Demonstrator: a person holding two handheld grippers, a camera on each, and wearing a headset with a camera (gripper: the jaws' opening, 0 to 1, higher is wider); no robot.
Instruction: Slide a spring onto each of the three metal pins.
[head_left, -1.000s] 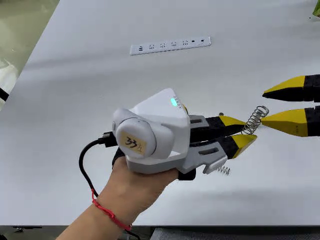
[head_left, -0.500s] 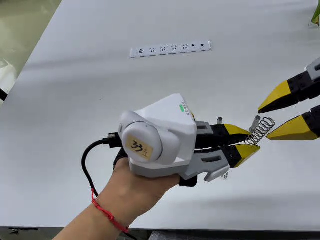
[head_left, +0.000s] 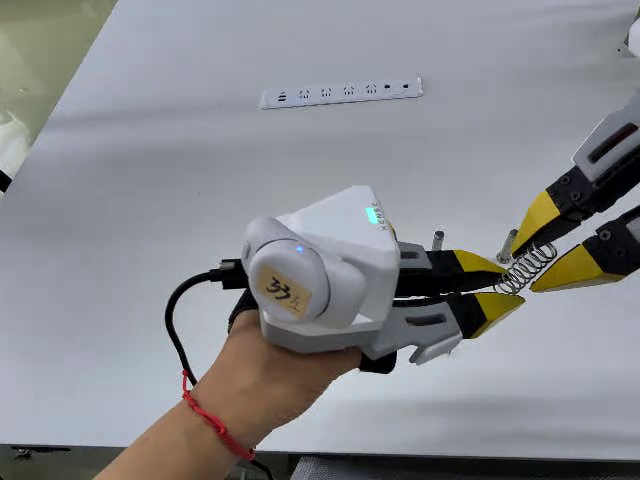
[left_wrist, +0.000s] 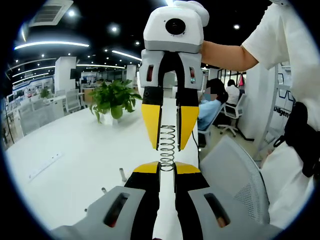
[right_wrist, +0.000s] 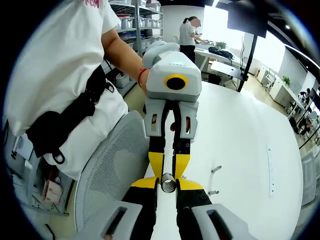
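A steel spring (head_left: 526, 267) spans the gap between my two grippers above the white table (head_left: 200, 200). My left gripper (head_left: 491, 284), held in a hand at centre, pinches the spring's near end (left_wrist: 167, 161). From the right, my right gripper (head_left: 545, 250) comes in tilted down, its yellow fingers pressed on both sides of the spring (right_wrist: 168, 184). Two short metal pins (head_left: 438, 240) (head_left: 507, 246) stand on the table just behind the grippers' tips, and lie off to the side in the gripper views (left_wrist: 122, 175) (right_wrist: 216, 169).
A white power strip (head_left: 340, 93) lies farther back on the table. A black cable (head_left: 180, 330) hangs from the left gripper near the table's front edge. A mesh chair (right_wrist: 110, 165) stands beside the table.
The right gripper has tilted downward and its jaws have narrowed from wide open onto the spring. The spring has tipped from leaning upward to lying flatter. The left gripper barely moved.
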